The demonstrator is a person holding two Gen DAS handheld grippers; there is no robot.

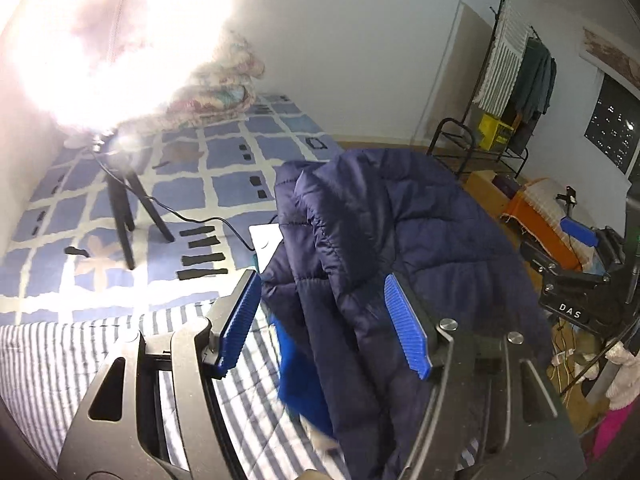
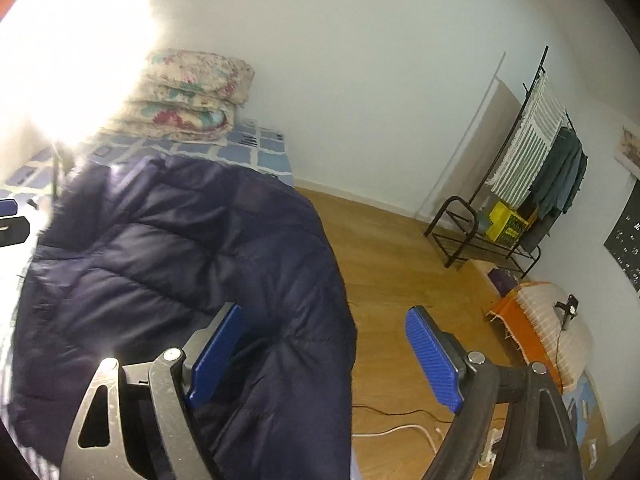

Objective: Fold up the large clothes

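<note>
**Navy quilted puffer jacket, bunched on bed between two spread grippers**

Item 1. Navy puffer jacket [image 1: 384,248]: quilted, dark blue, with a brighter blue lining showing at its lower left edge. It lies heaped at the near right part of the bed, its right side draping over the bed's edge toward the wooden floor [image 2: 400,264].

Item 2. Left gripper [image 1: 324,320]: jaws spread wide, blue ribbed pads on either side of a fold of the jacket. The fabric sits between the pads; whether either pad touches it cannot be told.

Item 3. Right gripper [image 2: 324,360]: jaws spread wide. Left pad lies against or just over the jacket's right edge; right pad hangs over the floor, apart from the fabric. Nothing is clamped.

Item 4. Bed: blue-and-white checked sheet [image 1: 240,152] on the far part, striped cover [image 1: 52,360] near.

Item 5. Black tripod [image 1: 128,216] standing on the sheet, left of the jacket, under a glaring lamp; a black cable runs from it toward the jacket.

Item 6. Folded floral quilts [image 2: 192,96], stacked at the far end of the bed against the wall.

Item 7. Black clothes rack [image 2: 520,160], far right, hung with a striped towel and dark garments; a yellow box on its low shelf.

Item 8. Orange cloth-covered stand [image 2: 520,320], right, near the wall.
</note>
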